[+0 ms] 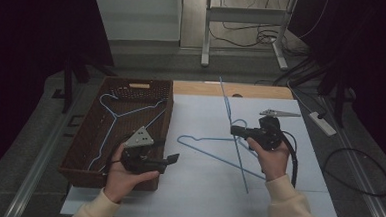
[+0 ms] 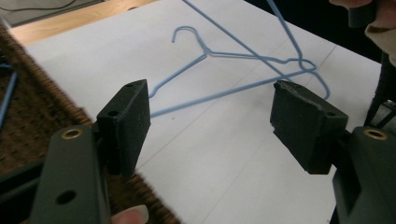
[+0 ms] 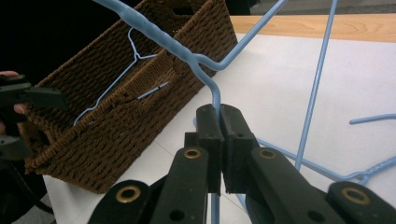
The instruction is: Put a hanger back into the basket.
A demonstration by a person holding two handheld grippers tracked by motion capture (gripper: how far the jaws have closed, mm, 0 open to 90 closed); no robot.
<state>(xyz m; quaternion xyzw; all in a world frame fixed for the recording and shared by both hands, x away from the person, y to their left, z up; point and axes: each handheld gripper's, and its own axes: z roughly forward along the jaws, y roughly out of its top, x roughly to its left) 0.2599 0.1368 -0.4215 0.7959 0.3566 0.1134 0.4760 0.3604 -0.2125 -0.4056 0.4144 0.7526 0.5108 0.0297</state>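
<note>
Right claw point(image 3: 219, 116) clamped on thin blue wire hanger point(image 3: 159, 39) near hook; light, springy, slippery. Left claw point(image 2: 210, 123) open, empty.

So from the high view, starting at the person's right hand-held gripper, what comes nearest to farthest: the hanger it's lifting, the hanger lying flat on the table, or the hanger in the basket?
1. Lifted hanger, pinched in the right hand-held gripper.
2. Flat hanger, on the table just left of it.
3. Basket hanger, far left in the wicker basket.
</note>
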